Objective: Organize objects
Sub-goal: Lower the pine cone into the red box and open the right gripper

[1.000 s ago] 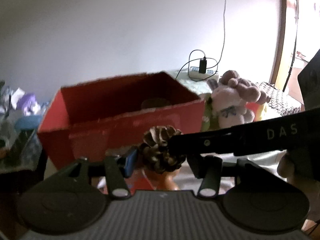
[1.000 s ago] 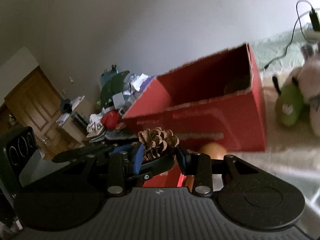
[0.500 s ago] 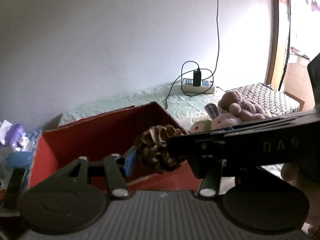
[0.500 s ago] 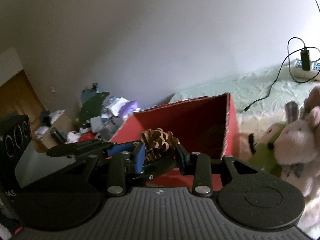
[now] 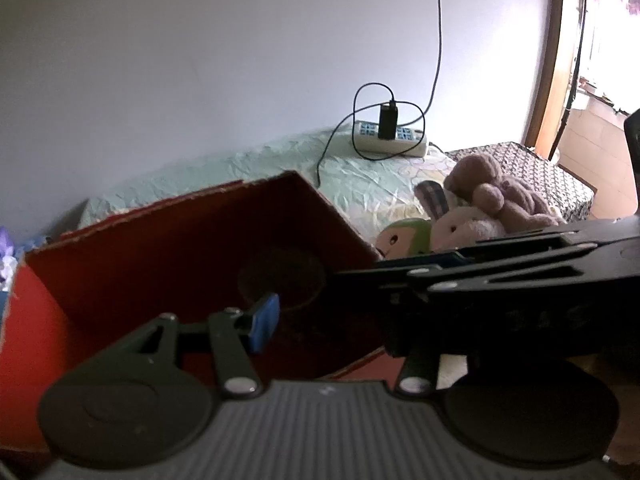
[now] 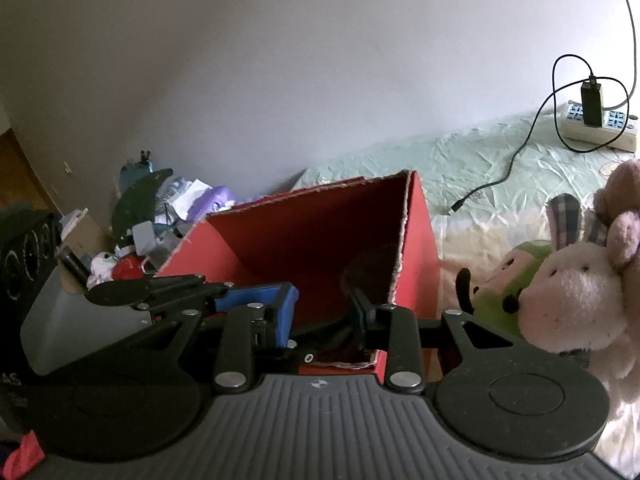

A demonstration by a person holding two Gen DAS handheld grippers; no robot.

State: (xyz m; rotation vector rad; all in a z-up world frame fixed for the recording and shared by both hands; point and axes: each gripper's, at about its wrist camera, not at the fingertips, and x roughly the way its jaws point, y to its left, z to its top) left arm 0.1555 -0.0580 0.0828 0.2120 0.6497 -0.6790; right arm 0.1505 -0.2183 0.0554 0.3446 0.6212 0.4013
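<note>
We hold both grippers over the open red cardboard box (image 6: 416, 240), jaws parted and nothing between them: the left gripper (image 5: 316, 320) shows its blue pad (image 5: 264, 322) with clear air beside it, and the right gripper (image 6: 320, 316) likewise stands spread above the near rim. In the left wrist view the right gripper crosses the frame from the right as a dark bar, close against the left one's far finger. No item is held; whatever belongs in the box is not plainly seen, though a dim round shape (image 5: 280, 280) shows against the shadowed inner wall, too dark for us to name.

We judge that a drop into the box is just done, or else a reach into it is about to begin. The next move, as we read it, calls for drawing both tools apart and back from the rim, then turning to another loose thing.

Candidates lie just right of the box on the pale green bedcover (image 6: 460, 156): a pink plush rabbit (image 6: 576, 296), a green plush toy (image 6: 508, 280) and a brown plush toy (image 5: 496, 196) resting on them. A power strip (image 6: 596, 128) with a black charger and trailing cable (image 6: 512, 168) lies beyond, near the wall. To the left, a heap of clutter (image 6: 160, 220) crowds the box's side. The two grippers crowding each other over the box is the chief obstruction.
</note>
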